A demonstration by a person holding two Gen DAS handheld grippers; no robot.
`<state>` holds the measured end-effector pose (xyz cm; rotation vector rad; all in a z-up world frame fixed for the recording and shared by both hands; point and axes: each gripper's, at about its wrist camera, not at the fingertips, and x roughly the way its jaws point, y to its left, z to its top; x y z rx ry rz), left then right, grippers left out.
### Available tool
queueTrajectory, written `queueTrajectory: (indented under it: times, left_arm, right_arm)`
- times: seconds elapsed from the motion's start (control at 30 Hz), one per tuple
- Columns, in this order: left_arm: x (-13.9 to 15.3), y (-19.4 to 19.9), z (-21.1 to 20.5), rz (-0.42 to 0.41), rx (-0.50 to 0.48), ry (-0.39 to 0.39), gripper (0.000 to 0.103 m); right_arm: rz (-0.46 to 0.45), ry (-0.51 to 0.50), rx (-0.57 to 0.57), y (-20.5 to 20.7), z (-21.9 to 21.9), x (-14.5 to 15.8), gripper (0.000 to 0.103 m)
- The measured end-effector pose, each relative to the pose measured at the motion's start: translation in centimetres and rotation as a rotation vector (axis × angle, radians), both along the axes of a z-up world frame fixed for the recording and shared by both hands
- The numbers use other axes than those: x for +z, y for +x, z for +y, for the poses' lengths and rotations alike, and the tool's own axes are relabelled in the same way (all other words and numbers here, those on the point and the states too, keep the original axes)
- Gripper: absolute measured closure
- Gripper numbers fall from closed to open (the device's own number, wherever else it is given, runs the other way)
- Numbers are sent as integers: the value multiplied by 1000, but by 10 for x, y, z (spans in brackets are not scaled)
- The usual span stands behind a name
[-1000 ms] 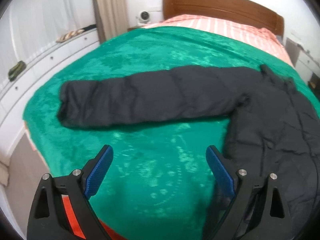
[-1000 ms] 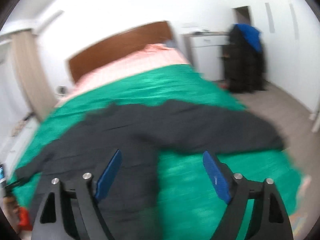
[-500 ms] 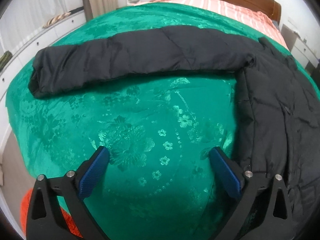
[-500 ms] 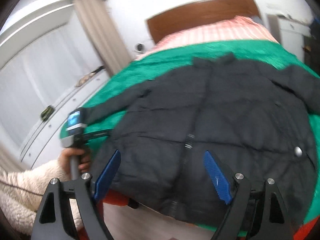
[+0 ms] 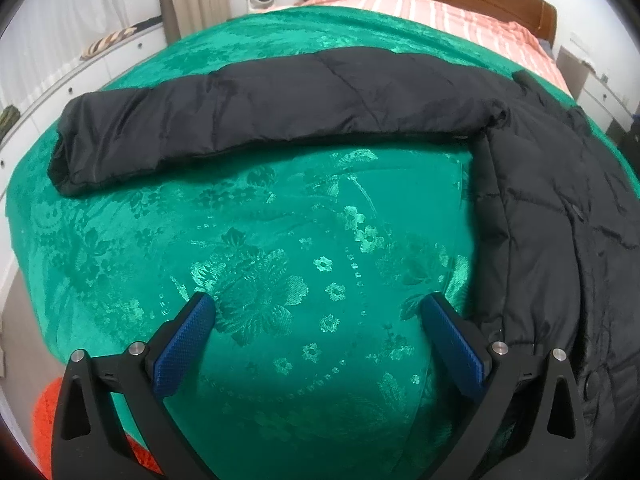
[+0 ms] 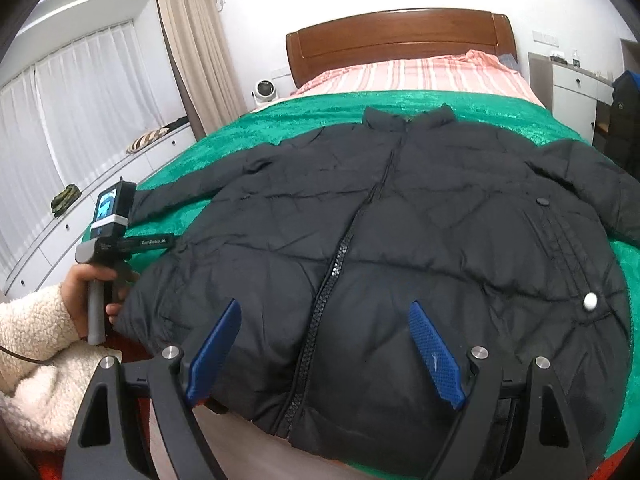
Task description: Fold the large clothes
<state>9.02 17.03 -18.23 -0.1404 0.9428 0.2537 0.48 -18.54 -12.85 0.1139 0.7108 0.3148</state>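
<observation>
The left gripper (image 5: 316,312) has lowered toward the green bedspread (image 5: 280,240), its jaws just opened wider, nothing between them. The right gripper (image 6: 324,320) has swung from the jacket's (image 6: 400,220) 3 o'clock sleeve to its zipper (image 6: 332,272).

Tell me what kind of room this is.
A bedroom, most likely: a bed with a wooden headboard and green bedspread, a black puffer jacket spread on it, and curtained windows.

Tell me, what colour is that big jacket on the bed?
Black jacket; shows best in the right wrist view.
</observation>
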Motion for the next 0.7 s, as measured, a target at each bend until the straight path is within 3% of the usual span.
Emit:
queueTrajectory:
  times: [0.7]
  left_arm:
    - [0, -6, -2, -9, -14, 15, 0]
  right_arm:
    - [11, 41, 25, 0, -1, -5, 14]
